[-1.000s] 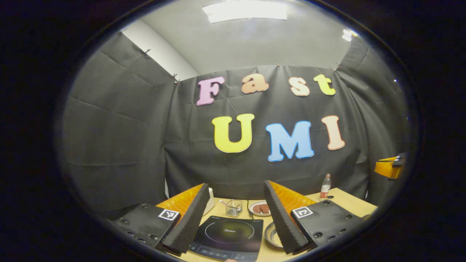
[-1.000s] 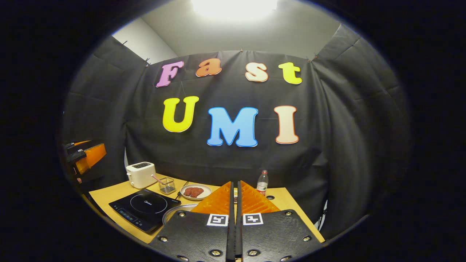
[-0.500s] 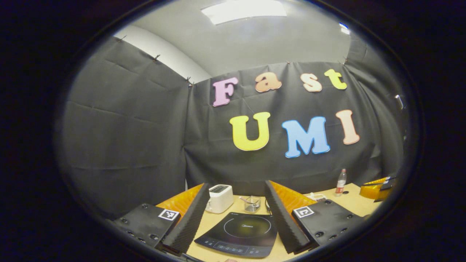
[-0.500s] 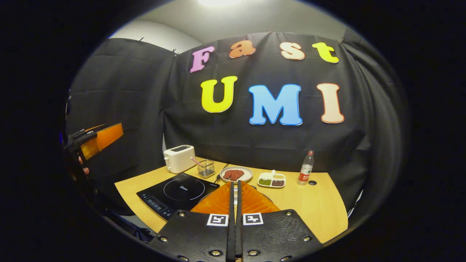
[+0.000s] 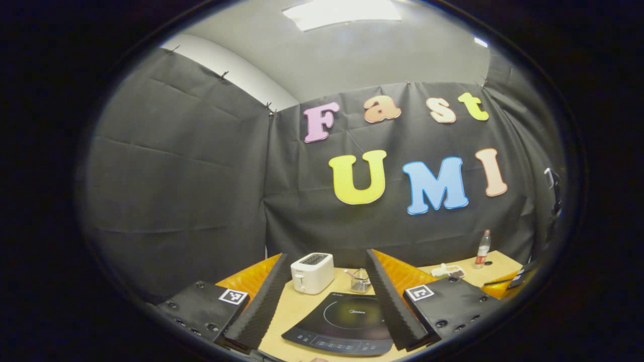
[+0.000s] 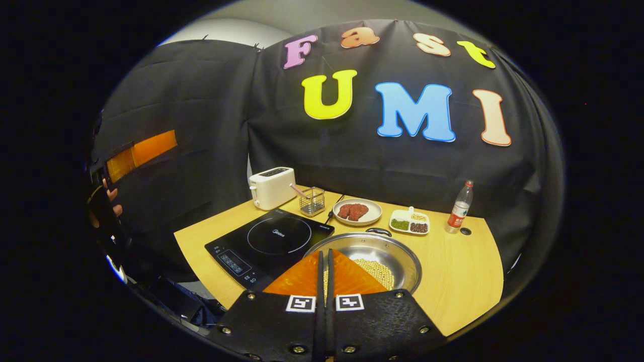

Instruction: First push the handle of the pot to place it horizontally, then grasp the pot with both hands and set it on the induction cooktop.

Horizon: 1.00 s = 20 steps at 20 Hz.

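A steel pot (image 6: 387, 249) holding yellow beans stands on the wooden table (image 6: 458, 281), its dark handle (image 6: 378, 231) at the far rim. The black induction cooktop (image 6: 271, 239) lies just left of the pot. My right gripper (image 6: 324, 253) is shut and empty, hovering above the pot's near rim. In the right gripper view the left gripper (image 6: 141, 151) hangs at the far left, held by a hand (image 6: 103, 201). My left gripper (image 5: 327, 255) is open and empty above the near edge of the cooktop (image 5: 347, 322). The right gripper (image 5: 508, 287) peeks in at the right.
Along the back of the table stand a white toaster (image 6: 271, 187), a small clear holder with a pink stick (image 6: 312, 200), a plate of meat (image 6: 357, 212), a divided dish (image 6: 410, 222) and a bottle (image 6: 460, 207). The toaster (image 5: 313, 272) sits behind the cooktop.
The right gripper has tipped down and risen, bringing the pot and whole table into view. The left gripper has swung left, so the toaster now appears between its fingers.
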Each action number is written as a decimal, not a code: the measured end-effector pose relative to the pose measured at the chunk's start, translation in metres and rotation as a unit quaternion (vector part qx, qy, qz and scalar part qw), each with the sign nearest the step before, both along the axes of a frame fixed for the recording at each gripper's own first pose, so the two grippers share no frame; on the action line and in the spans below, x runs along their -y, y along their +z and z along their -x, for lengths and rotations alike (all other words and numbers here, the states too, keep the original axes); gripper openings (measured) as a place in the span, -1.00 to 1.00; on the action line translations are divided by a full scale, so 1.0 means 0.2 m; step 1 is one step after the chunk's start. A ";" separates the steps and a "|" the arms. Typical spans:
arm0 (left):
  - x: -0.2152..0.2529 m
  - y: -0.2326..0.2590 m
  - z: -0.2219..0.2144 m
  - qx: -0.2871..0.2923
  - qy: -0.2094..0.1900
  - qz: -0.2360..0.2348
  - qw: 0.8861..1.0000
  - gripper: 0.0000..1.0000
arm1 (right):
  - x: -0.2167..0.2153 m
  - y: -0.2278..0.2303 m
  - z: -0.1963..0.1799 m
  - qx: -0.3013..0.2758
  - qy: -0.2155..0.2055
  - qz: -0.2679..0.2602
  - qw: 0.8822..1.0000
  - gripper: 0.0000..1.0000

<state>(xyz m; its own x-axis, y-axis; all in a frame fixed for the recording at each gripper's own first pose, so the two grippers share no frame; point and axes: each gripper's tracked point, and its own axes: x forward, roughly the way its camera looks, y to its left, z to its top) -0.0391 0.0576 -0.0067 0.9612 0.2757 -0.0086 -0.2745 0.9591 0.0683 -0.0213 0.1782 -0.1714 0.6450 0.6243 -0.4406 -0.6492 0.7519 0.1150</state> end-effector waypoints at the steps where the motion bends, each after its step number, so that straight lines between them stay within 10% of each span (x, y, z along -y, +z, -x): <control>1: -0.02 0.00 -0.01 0.001 0.001 0.001 1.000 1.00 | -0.03 -0.03 0.01 -0.006 0.007 0.007 1.000 -0.99; 20: -0.39 -0.14 -0.16 -0.011 0.034 0.012 0.999 1.00 | -0.36 -0.62 0.20 -0.174 0.097 0.116 0.973 -0.99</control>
